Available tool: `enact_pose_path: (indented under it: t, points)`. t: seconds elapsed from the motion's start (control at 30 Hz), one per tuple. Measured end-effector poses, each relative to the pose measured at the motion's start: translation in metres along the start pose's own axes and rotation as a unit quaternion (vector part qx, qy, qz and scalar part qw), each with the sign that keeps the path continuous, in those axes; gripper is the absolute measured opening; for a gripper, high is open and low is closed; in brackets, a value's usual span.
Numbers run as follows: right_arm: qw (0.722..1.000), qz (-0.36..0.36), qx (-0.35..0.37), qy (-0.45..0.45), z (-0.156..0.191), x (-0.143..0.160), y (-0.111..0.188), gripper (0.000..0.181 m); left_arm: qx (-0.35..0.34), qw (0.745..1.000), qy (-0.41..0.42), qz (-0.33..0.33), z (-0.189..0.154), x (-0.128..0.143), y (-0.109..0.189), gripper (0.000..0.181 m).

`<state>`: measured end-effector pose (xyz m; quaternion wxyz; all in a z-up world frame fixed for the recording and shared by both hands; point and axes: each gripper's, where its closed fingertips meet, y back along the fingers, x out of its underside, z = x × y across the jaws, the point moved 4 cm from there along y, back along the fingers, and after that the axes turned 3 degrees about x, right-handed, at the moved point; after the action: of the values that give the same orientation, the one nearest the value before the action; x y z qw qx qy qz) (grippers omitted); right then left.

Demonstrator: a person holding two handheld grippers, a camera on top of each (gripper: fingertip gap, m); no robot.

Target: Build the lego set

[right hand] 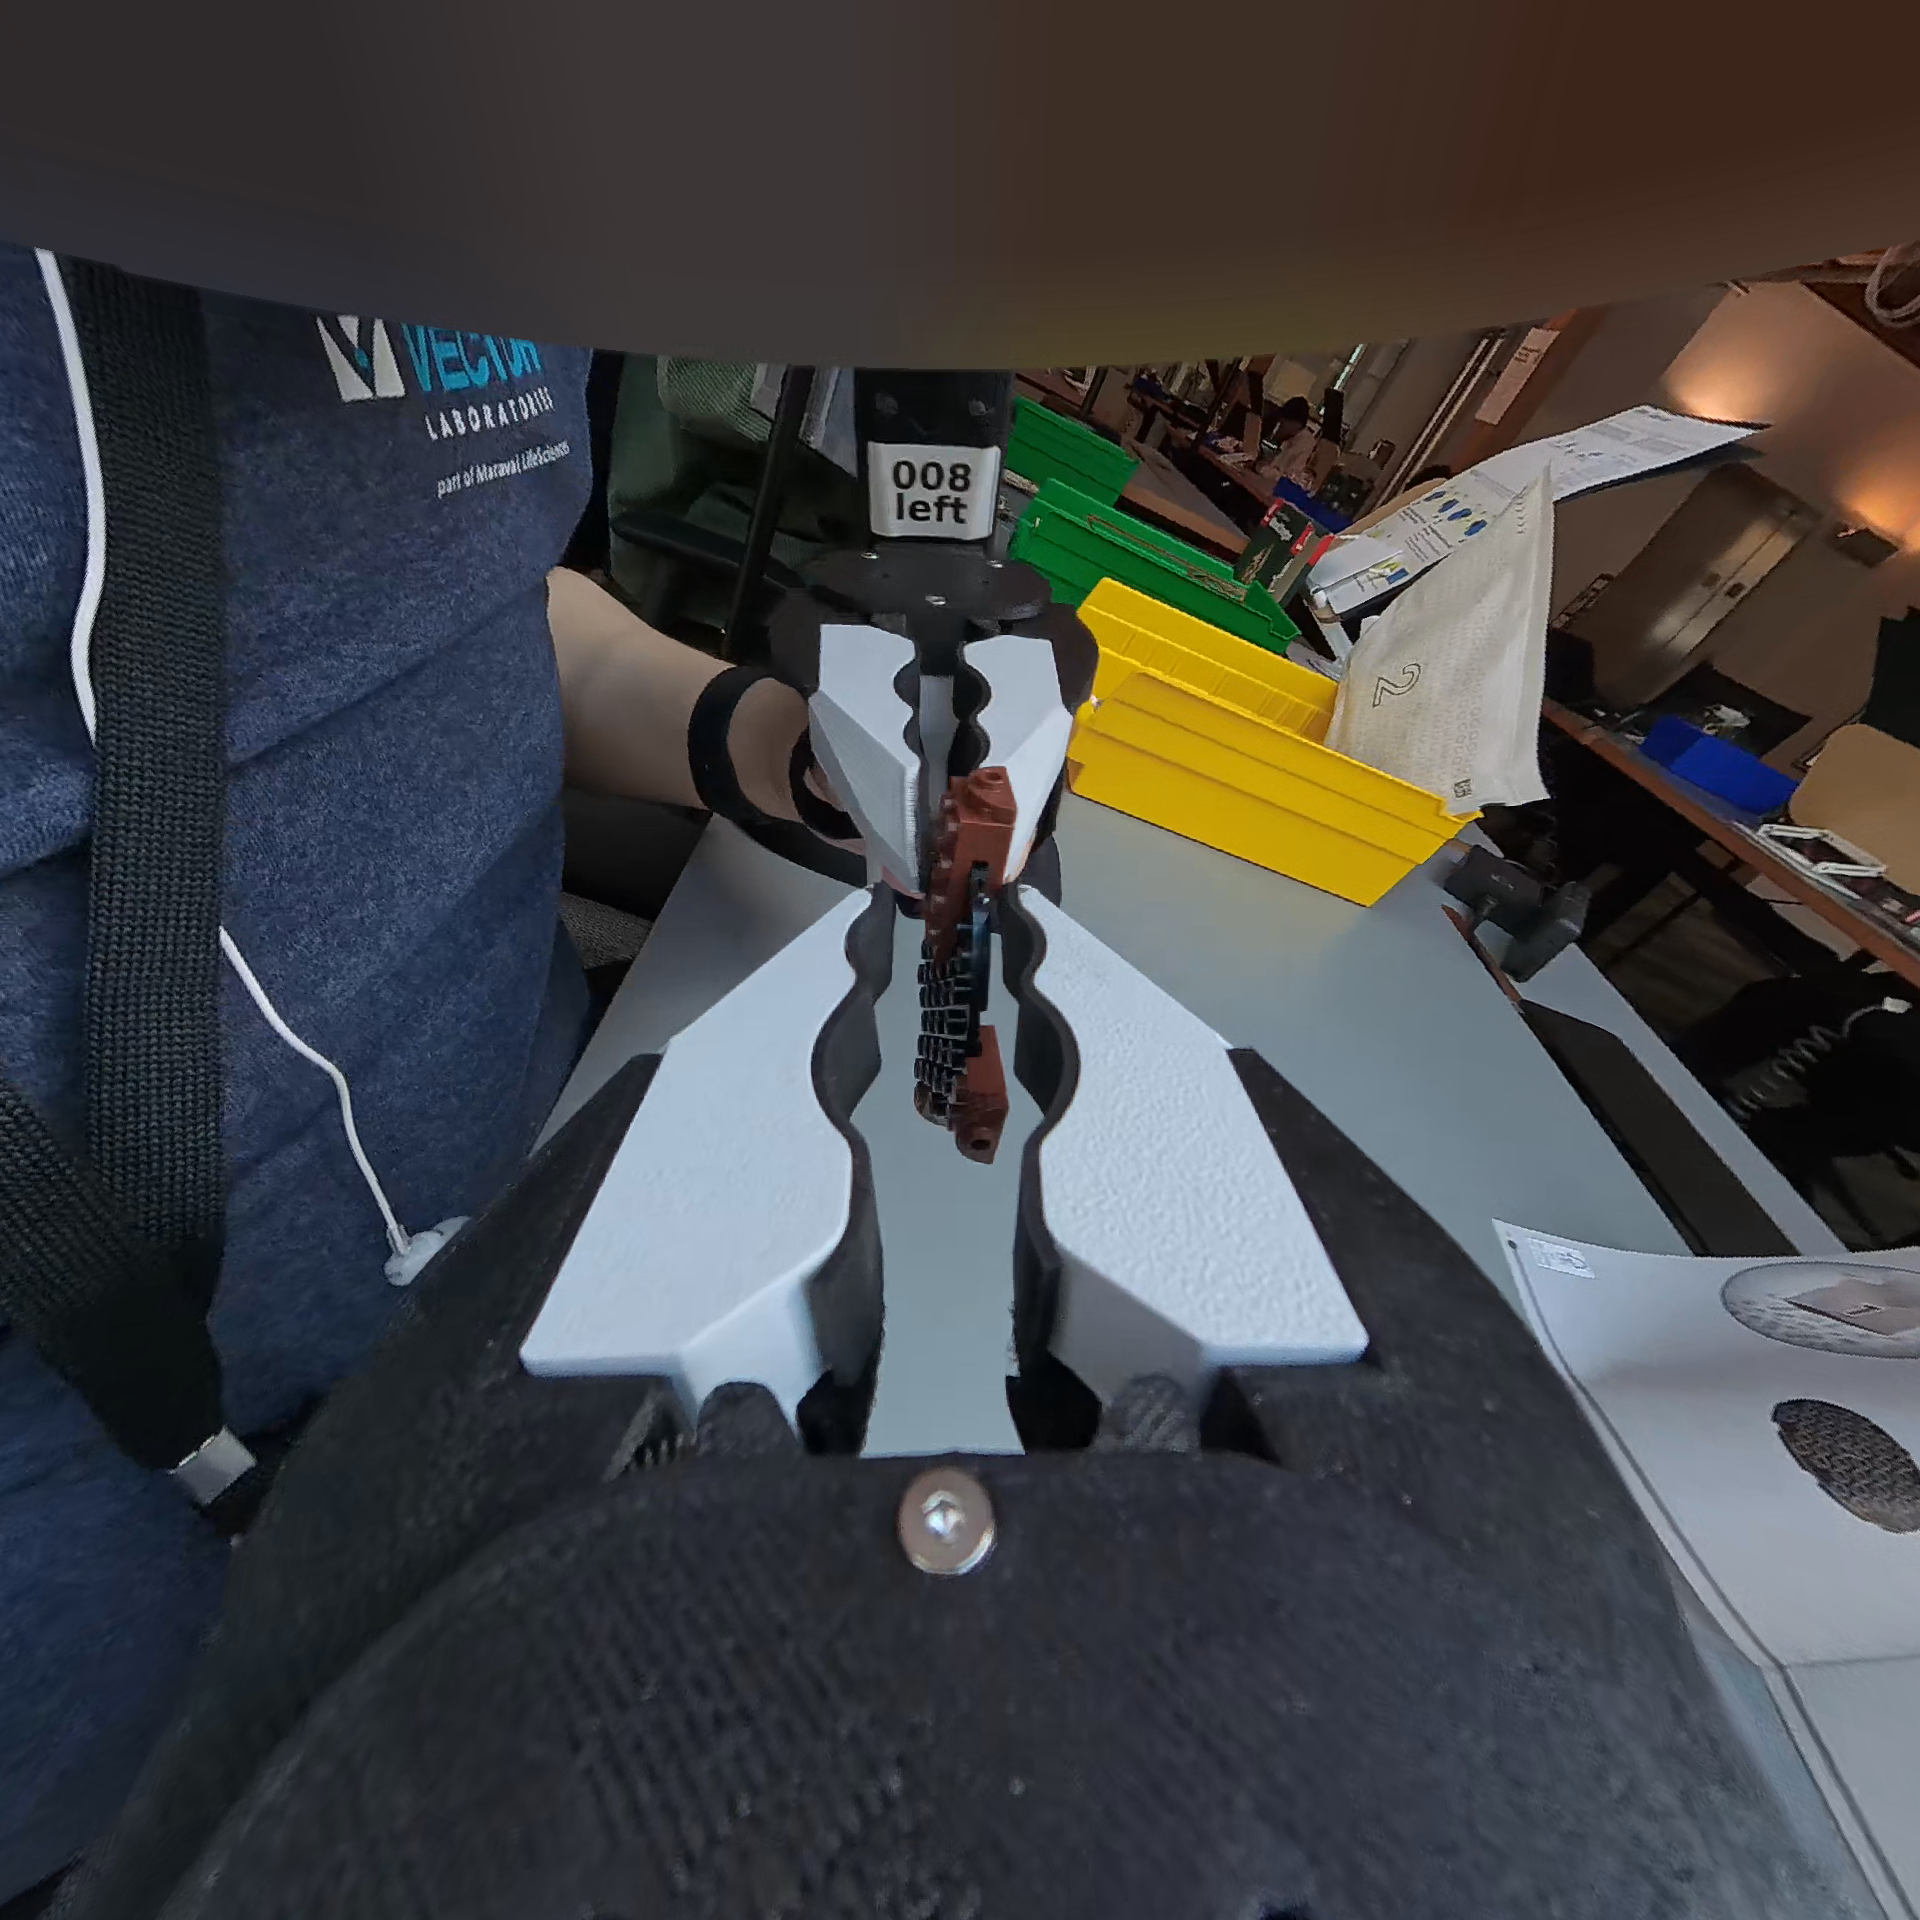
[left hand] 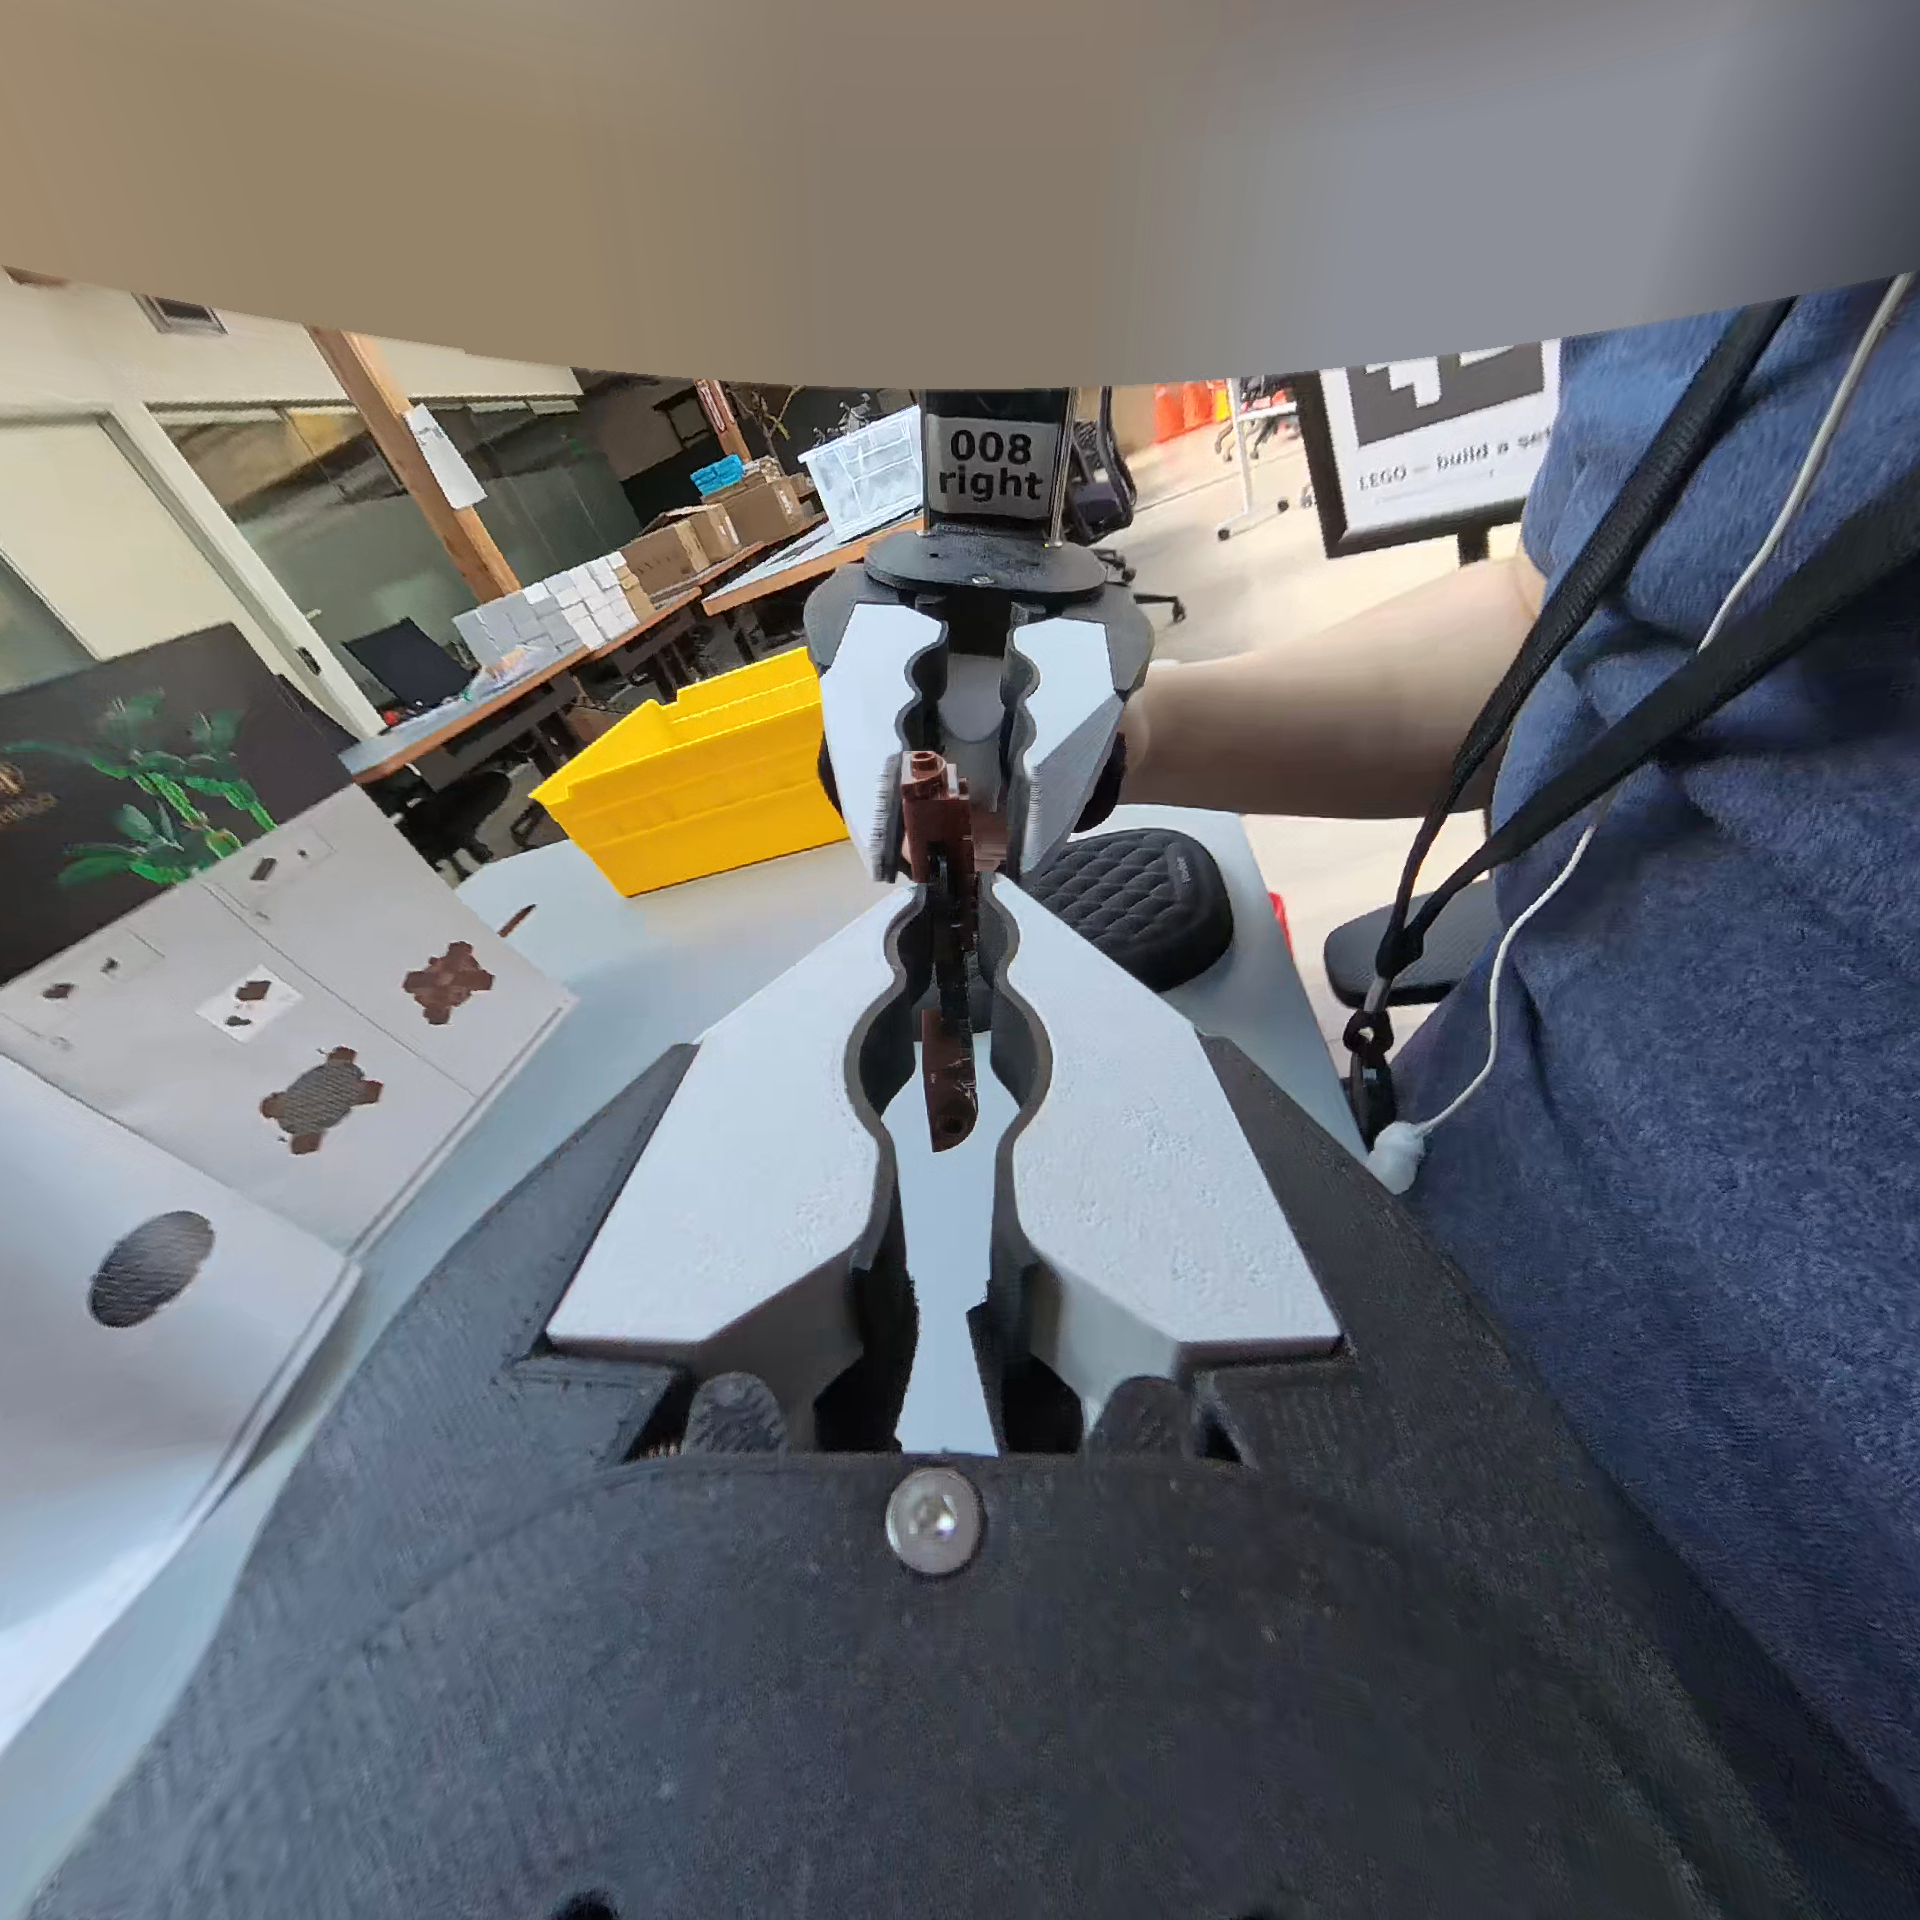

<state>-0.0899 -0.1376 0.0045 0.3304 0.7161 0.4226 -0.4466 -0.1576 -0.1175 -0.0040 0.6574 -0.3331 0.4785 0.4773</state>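
Observation:
A flat Lego assembly (left hand: 948,1070) of black plates with reddish-brown bricks around its rim is held edge-on in the air above the grey table (left hand: 665,956). My left gripper (left hand: 951,896) is shut on its middle. My right gripper (left hand: 940,821) faces the left one, tip to tip, and is shut on the same assembly. In the right wrist view the assembly (right hand: 961,1018) lies between the right gripper's (right hand: 951,899) fingers, with the left gripper (right hand: 940,831) clamped on the far brown end. The part inside the jaws is hidden.
Stacked yellow bins (left hand: 707,790) stand behind the grippers, with green bins (right hand: 1122,551) and a paper bag (right hand: 1455,686) beyond. Instruction sheets (left hand: 281,1029) lie on the table's left, another sheet (right hand: 1766,1455) near the right gripper. A black padded rest (left hand: 1138,899) sits nearby. The person's blue shirt (left hand: 1714,935) is close. The grippers are tip to tip, or close to it. Both grippers' tips are roughly 20 cm from the black padded rest (left hand: 1138,899).

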Motion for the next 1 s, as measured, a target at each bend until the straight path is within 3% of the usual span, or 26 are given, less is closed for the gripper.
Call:
enact_pose_path:
  t: [0.17, 0.4, 0.5, 0.63, 0.9, 1.0]
  points:
    - [0.999, 0.008, 0.000, -0.036, -0.006, 0.003, -0.001, 0.012, 0.030, 0.995, 0.092, -0.023, 0.006, 0.004, 0.001, 0.005]
    - [0.978, -0.002, -0.027, -0.208, -0.018, 0.017, 0.000, 0.011, 0.047, 0.975, 0.213, -0.037, 0.017, 0.015, -0.002, 0.005]
    - [0.956, -0.015, -0.042, -0.289, -0.023, 0.024, 0.000, 0.014, 0.050, 0.959, 0.275, -0.042, 0.023, 0.021, -0.003, 0.005]
    - [0.943, 0.002, -0.033, -0.332, -0.028, 0.034, 0.000, 0.016, 0.045, 0.928, 0.365, -0.056, 0.032, 0.030, -0.001, 0.004]
    - [0.911, 0.006, -0.038, -0.411, -0.035, 0.047, -0.002, 0.008, 0.043, 0.909, 0.412, -0.044, 0.035, 0.041, -0.002, 0.005]
    - [0.901, 0.022, -0.038, -0.431, -0.034, 0.054, -0.003, 0.017, 0.043, 0.897, 0.438, -0.035, 0.038, 0.046, -0.002, 0.005]
